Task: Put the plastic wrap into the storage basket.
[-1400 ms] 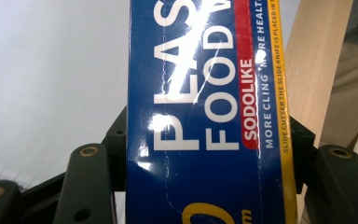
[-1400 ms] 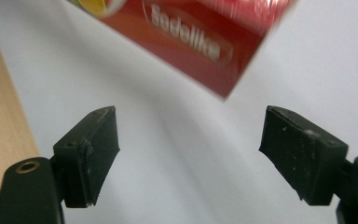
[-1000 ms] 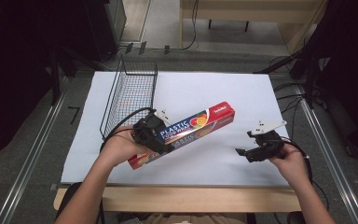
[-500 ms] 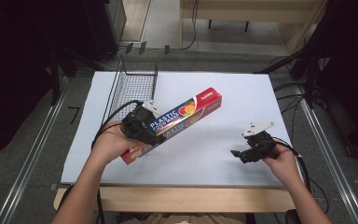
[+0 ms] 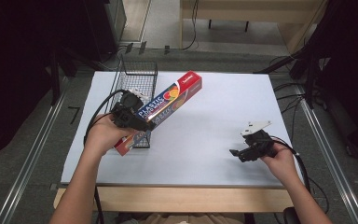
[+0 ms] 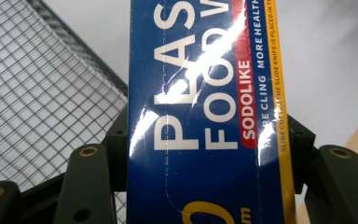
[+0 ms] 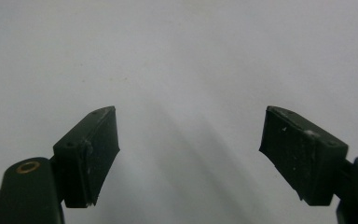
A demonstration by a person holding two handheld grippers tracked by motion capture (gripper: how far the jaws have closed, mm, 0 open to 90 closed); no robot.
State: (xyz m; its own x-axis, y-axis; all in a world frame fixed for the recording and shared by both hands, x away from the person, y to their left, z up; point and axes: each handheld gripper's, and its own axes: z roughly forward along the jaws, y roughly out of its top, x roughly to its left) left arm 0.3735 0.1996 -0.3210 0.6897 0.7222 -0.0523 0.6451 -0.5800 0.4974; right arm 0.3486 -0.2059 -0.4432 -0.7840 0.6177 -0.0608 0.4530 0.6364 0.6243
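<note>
A long blue and red box of plastic food wrap (image 5: 168,101) is held tilted, its red end raised to the right and its low end at the near right corner of the wire basket (image 5: 135,84). My left gripper (image 5: 137,120) is shut on its lower half. Close up in the left gripper view, the box (image 6: 205,116) sits clamped between the two jaws, with the basket mesh (image 6: 42,88) behind on the left. My right gripper (image 5: 235,154) rests low at the right of the table, open, with nothing between its jaws (image 7: 189,140).
The white table top (image 5: 223,112) spreads between the two grippers. Its wooden front edge (image 5: 186,198) lies near the person's forearms. Cables trail from both grippers. Dark stands and floor surround the table.
My left gripper has carried the box left and away, from the table's middle to the basket, raising its far end. My right gripper has drifted slightly toward the near right edge.
</note>
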